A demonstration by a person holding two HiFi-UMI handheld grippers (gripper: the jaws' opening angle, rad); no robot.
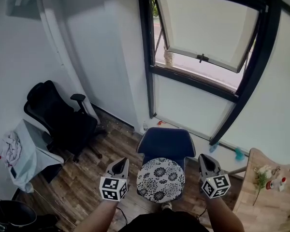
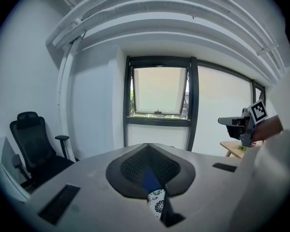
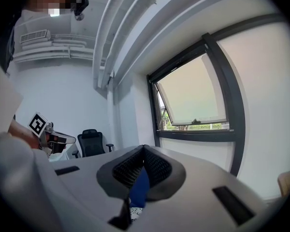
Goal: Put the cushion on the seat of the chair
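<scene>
You have the round black-and-white floral cushion (image 1: pixel 160 179) lying flat on the seat of the blue padded chair (image 1: pixel 166 146), so hold your left gripper (image 1: pixel 121 162) and right gripper (image 1: pixel 206 158), both pressed together on nothing, clear of its edges to avoid nudging it off centre.

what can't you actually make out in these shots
- Blue chair base: head view, mostly hidden under its seat and the floral cushion.
- Cushion in the gripper views: shut tongs of the left gripper and right gripper leave only a sliver.
- Items on the wooden table: head view, too small, cut by the right edge.
</scene>
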